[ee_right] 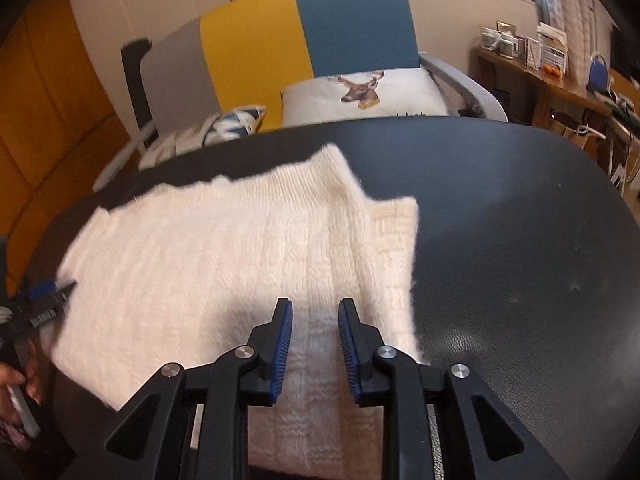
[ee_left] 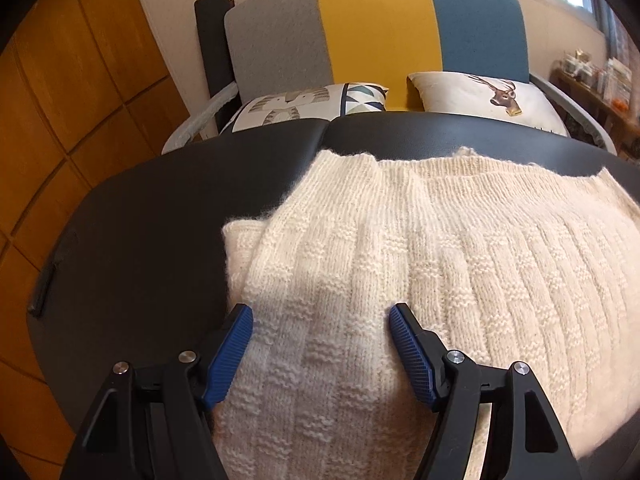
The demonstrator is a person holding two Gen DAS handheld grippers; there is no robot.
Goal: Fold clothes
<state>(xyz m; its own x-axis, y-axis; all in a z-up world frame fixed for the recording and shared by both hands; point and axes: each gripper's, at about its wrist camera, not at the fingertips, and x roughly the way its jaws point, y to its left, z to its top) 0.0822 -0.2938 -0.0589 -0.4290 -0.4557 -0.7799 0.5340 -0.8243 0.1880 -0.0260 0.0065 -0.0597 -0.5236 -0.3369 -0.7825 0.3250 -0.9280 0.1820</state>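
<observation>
A cream knitted sweater [ee_left: 420,248] lies spread on a black table [ee_left: 140,220], with its side parts folded in over the body. My left gripper [ee_left: 321,312] is open wide just above the sweater's left folded part, near the near edge. In the right wrist view the sweater [ee_right: 224,252] fills the left and middle. My right gripper [ee_right: 315,306] is open with a narrower gap, low over the sweater's right folded part. The left gripper [ee_right: 48,296] shows at the far left edge of that view, beside the sweater.
A grey, yellow and blue chair back [ee_left: 376,28] stands behind the table with two cushions [ee_left: 480,96]. Wooden panels [ee_left: 60,100] are on the left. A cluttered wooden shelf [ee_right: 540,68] is at the right. Bare black table [ee_right: 520,240] lies right of the sweater.
</observation>
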